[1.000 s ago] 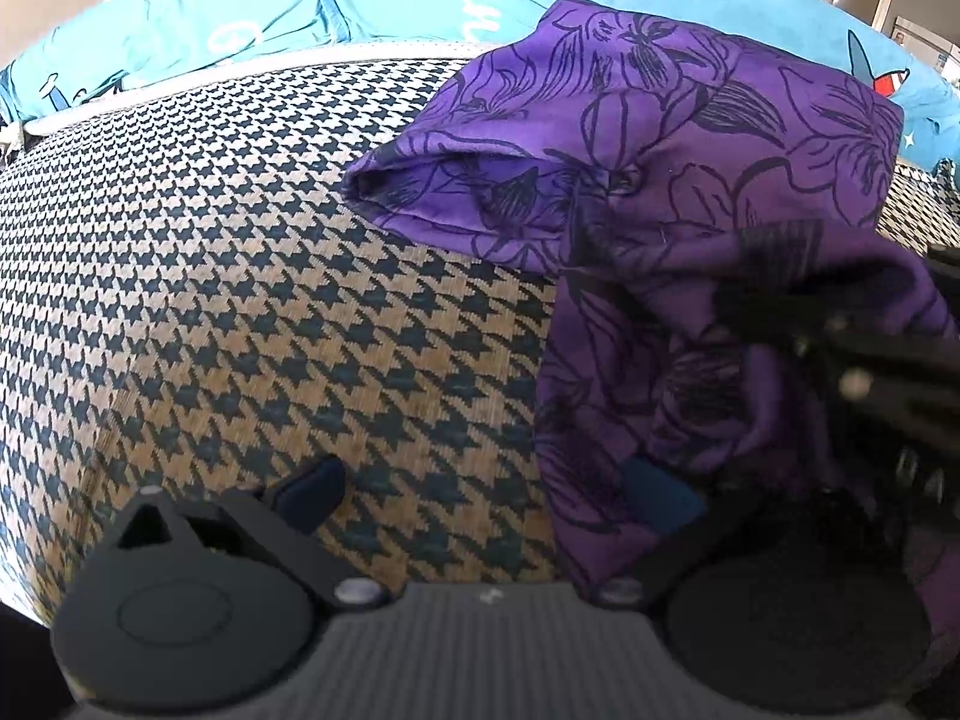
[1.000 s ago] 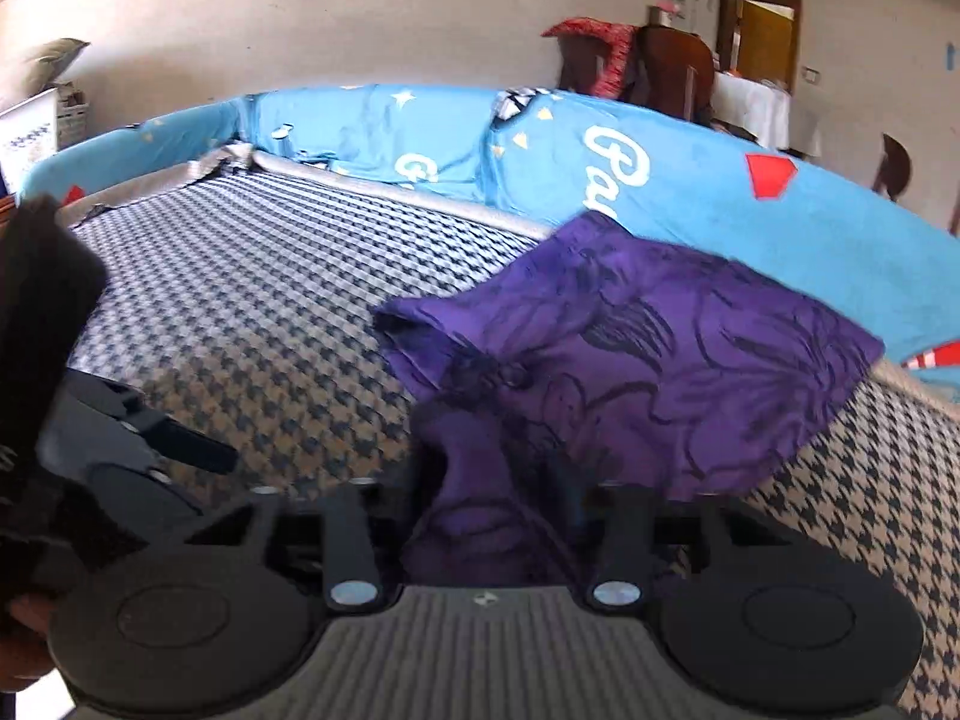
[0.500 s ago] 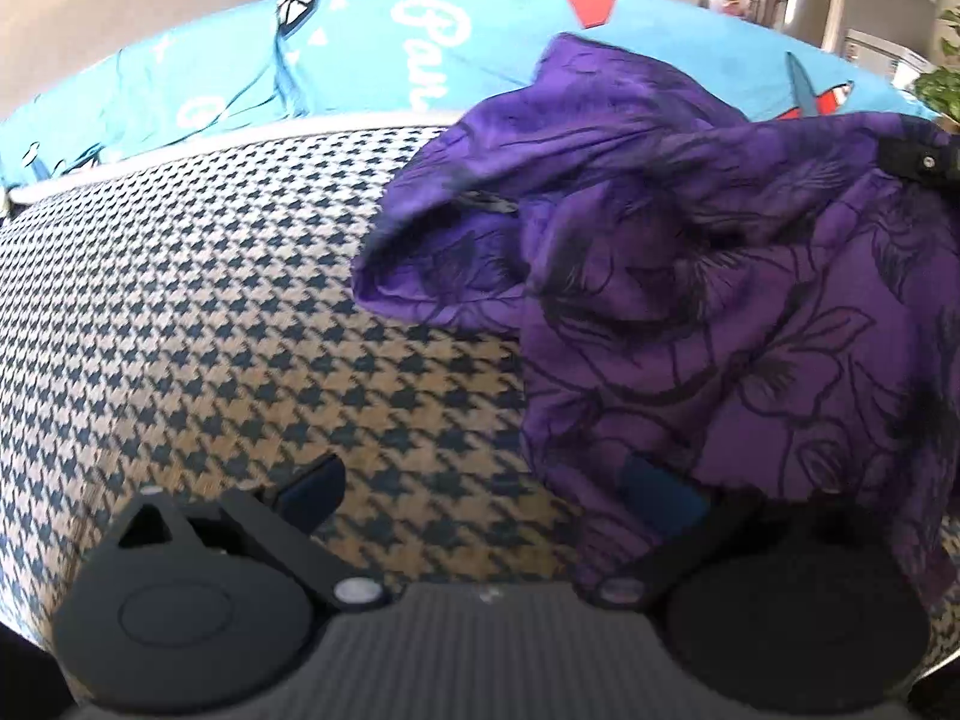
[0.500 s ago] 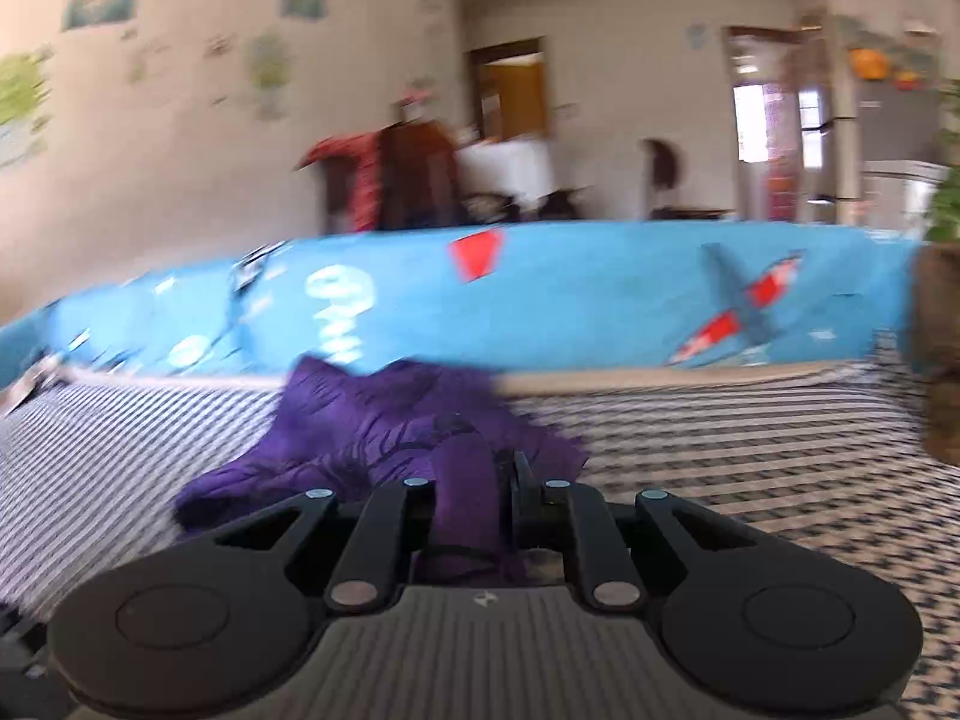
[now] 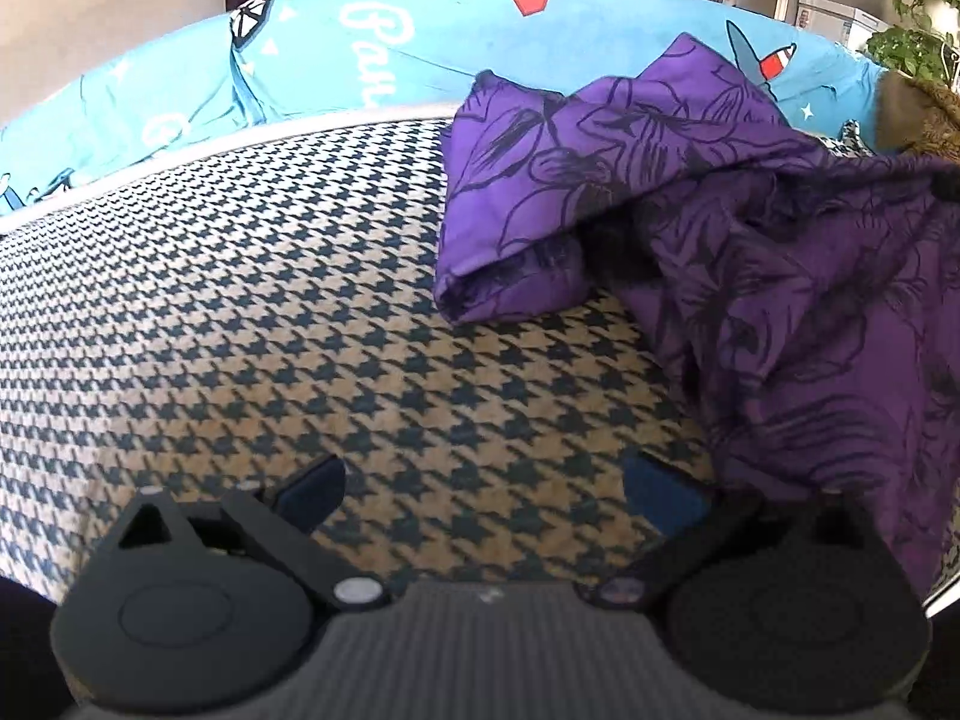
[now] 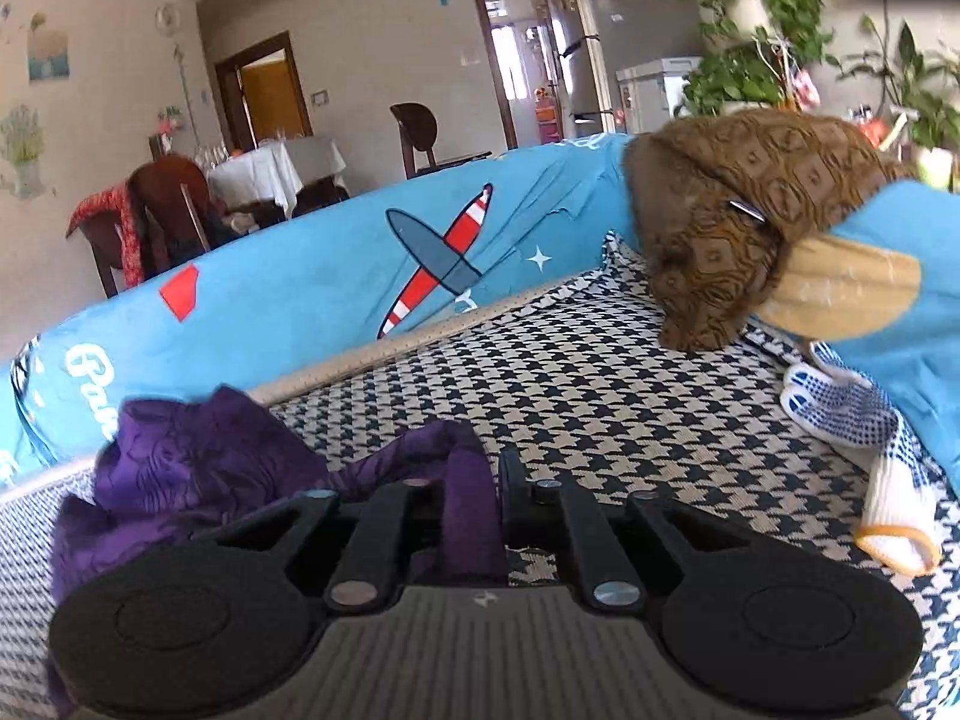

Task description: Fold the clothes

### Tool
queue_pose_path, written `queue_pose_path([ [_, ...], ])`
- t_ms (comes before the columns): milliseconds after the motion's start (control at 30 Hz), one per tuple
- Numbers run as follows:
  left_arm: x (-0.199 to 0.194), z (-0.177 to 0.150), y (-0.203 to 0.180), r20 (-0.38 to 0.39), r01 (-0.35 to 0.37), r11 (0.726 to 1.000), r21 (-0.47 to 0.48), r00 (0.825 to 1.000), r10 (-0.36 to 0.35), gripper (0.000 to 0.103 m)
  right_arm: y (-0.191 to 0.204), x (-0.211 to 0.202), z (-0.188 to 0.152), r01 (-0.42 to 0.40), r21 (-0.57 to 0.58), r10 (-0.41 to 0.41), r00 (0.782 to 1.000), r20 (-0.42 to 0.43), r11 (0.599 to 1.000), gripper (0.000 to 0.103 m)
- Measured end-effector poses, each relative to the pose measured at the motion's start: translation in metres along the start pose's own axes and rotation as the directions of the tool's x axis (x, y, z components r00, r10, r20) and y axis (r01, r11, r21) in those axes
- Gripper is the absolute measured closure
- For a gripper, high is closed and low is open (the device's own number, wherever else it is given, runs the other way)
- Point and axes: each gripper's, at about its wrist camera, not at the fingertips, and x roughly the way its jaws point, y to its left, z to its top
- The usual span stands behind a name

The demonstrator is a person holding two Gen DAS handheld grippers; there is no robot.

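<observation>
Purple floral garment (image 5: pixel 690 228), thin crumpled fabric with dark line print, one piece, lies on the right half of the houndstooth cushion (image 5: pixel 270 312) in the left wrist view. Its left hem forms a rolled tube edge; the right part lifts off toward the frame edge. Left half of the woven cushion is bare, open room up to the white piping and the blue cartoon-print cover (image 5: pixel 360 48) behind. Left tool (image 5: pixel 486 486) has its two blue-padded fingers spread wide, nothing between them, only cushion below; the cloth edge is just beside the right finger.

Right wrist view: right tool (image 6: pixel 474 516) is closed tight on a bunched fold of the purple garment (image 6: pixel 198 468), which trails off to the left. Bare houndstooth ahead and right. One brown patterned cloth (image 6: pixel 738 222) drapes over the blue cover's edge; one white dotted glove (image 6: pixel 864 432) lies at the cushion's right edge.
</observation>
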Motion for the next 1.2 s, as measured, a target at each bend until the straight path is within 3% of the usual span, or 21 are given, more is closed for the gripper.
queue_pose_path([
  [33, -0.002, 0.004, -0.001, 0.005, -0.003, 1.0, 0.006, 1.0, 0.003, 0.0, -0.003, -0.005, 0.002, -0.046, 0.008, 0.046, 0.999, 0.0, 0.999, 0.081],
  [167, -0.005, 0.021, -0.004, 0.029, -0.012, 0.999, 0.032, 1.0, 0.011, 0.0, -0.006, -0.019, 0.007, -0.159, 0.037, 0.158, 0.987, 0.031, 0.987, 0.077],
  [267, 0.004, 0.041, -0.007, 0.024, 0.002, 0.999, 0.032, 1.0, -0.003, 0.0, 0.011, -0.02, 0.006, -0.209, -0.037, 0.211, 0.977, 0.03, 0.977, 0.077],
  [333, 0.011, 0.055, -0.008, -0.021, 0.031, 0.999, -0.009, 0.999, -0.031, 0.0, 0.021, -0.021, 0.005, -0.235, -0.089, 0.238, 0.971, 0.03, 0.968, 0.076],
  [533, 0.036, 0.07, -0.007, -0.059, 0.071, 0.997, -0.036, 0.996, -0.073, 0.0, 0.054, -0.02, -0.004, -0.339, -0.261, 0.356, 0.934, 0.019, 0.904, 0.061],
  [633, 0.048, 0.075, -0.007, -0.071, 0.087, 0.995, -0.042, 0.993, -0.09, 0.0, 0.069, -0.017, -0.011, -0.325, -0.368, 0.358, 0.933, 0.023, 0.871, 0.053],
  [800, 0.063, 0.077, 0.002, -0.089, 0.121, 0.985, -0.126, 0.987, -0.133, 0.0, 0.071, -0.023, -0.01, -0.292, -0.392, 0.338, 0.94, 0.052, 0.872, 0.052],
  [900, 0.067, 0.081, 0.004, -0.081, 0.126, 0.982, -0.141, 0.987, -0.138, 0.0, 0.068, -0.02, -0.013, -0.26, -0.404, 0.289, 0.957, 0.011, 0.877, 0.043],
  [1000, 0.068, 0.082, 0.005, -0.07, 0.121, 0.982, -0.142, 0.989, -0.132, 0.0, 0.066, -0.02, -0.019, -0.234, -0.434, 0.244, 0.969, -0.035, 0.87, 0.042],
  [1067, 0.067, 0.082, 0.005, -0.068, 0.122, 0.982, -0.146, 0.989, -0.133, 0.0, 0.06, -0.027, -0.024, -0.237, -0.458, 0.241, 0.969, -0.05, 0.857, 0.042],
  [1200, 0.062, 0.079, 0.003, -0.04, 0.097, 0.987, -0.126, 0.994, -0.103, 0.0, 0.042, -0.046, -0.03, -0.319, -0.448, 0.316, 0.945, -0.085, 0.835, 0.042],
])
